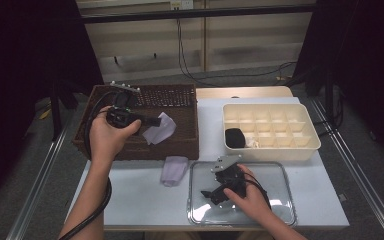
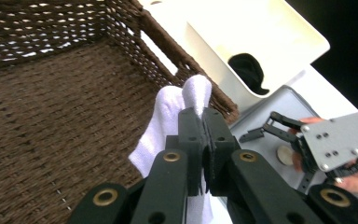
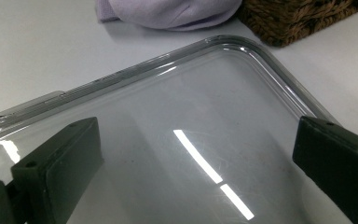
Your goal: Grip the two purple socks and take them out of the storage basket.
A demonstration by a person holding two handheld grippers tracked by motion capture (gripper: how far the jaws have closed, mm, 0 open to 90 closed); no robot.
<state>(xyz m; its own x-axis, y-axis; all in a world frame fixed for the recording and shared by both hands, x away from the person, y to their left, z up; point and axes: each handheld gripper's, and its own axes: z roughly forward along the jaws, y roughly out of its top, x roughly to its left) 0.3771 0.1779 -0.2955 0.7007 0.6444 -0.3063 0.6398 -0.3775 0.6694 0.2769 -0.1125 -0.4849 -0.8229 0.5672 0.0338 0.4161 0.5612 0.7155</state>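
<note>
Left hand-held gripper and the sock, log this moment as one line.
left hand-held gripper: shut on sock | over basket | right hand-held gripper: open over clear tray

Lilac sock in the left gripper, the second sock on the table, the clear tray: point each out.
held sock (image 1: pixel 160 129), high view, hanging middle
second sock (image 1: pixel 174 169), high view, its middle
clear tray (image 1: pixel 285 192), high view, right rim

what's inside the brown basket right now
The left hand-held gripper holds a pale cloth over the woven basket, whose floor looks bare in the left gripper view. The hand and cloth hide part of it.
</note>
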